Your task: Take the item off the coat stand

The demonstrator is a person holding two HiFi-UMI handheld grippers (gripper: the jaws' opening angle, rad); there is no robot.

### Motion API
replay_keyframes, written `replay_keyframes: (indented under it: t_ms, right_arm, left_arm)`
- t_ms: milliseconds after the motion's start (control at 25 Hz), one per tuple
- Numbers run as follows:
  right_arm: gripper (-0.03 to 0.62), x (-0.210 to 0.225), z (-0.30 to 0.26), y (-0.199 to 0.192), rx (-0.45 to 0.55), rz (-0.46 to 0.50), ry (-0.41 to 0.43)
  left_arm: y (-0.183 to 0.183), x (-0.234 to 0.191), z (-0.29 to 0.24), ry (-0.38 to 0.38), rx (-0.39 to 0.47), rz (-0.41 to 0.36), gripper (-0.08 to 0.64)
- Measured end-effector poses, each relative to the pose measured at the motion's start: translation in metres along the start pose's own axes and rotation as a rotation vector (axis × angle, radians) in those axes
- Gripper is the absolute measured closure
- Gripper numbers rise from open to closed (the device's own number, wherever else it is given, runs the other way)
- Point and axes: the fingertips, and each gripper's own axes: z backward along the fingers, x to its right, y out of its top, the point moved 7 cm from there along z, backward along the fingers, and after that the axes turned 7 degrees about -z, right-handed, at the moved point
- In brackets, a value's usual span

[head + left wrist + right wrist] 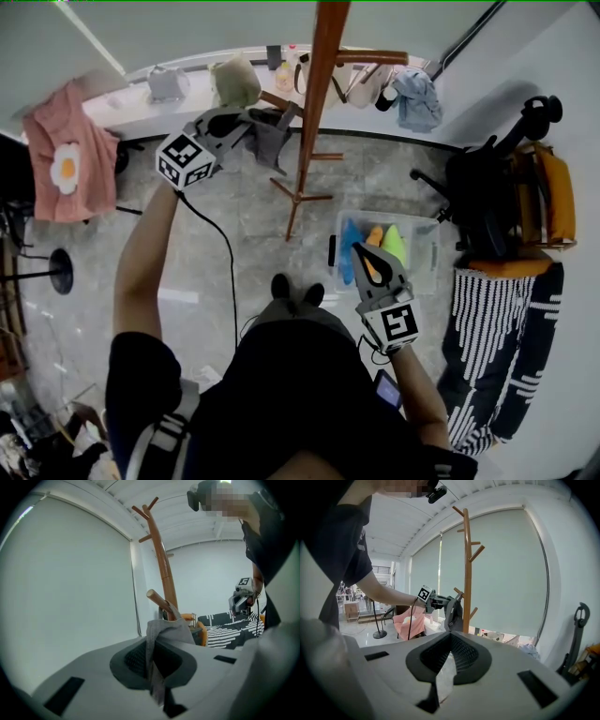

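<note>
The wooden coat stand (319, 84) rises in the middle of the head view. A grey cloth item (270, 141) hangs at one of its lower pegs. My left gripper (246, 120) is shut on this item, held up beside the pole. In the left gripper view the grey cloth (168, 630) is pinched between the jaws of my left gripper (151, 644) and still drapes over the peg (157, 599). My right gripper (361, 251) hangs low and apart, shut on nothing. From the right gripper view (451, 637) the stand (466, 573) and the grey item (452, 613) show ahead.
A clear bin (427, 248) with colourful items sits on the floor under my right gripper. A black office chair (497, 187) and striped fabric (502, 347) stand at the right. A pink garment (66, 159) hangs at the left. Bags (234, 82) line the window ledge.
</note>
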Motion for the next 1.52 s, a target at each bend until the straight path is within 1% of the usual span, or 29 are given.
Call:
replay_keyframes:
  t_ms: [80,360,680,1240,1520]
  right_arm:
    - [0.572,0.0,0.0,0.0,0.0,0.002,0.001]
    - [0.572,0.0,-0.003,0.002,-0.001,0.002,-0.001]
    - [0.572,-0.004,-0.003,0.003,-0.001,0.004,-0.006]
    - [0.572,-0.007,-0.006,0.005,0.002,0.012,0.011]
    - [0.572,-0.014,-0.016,0.014,0.029,0.026,0.036]
  left_arm:
    - [0.003,-0.004,0.004,0.005,0.011,0.014,0.532]
    - [0.011,-0.016,0.015,0.0,0.022,0.023,0.532]
    - [0.02,-0.023,0.029,0.01,0.02,0.008,0.532]
    - [0.027,-0.036,0.057,0.07,0.05,0.035,0.532]
    - [0.032,-0.039,0.072,0.107,0.049,0.038,0.532]
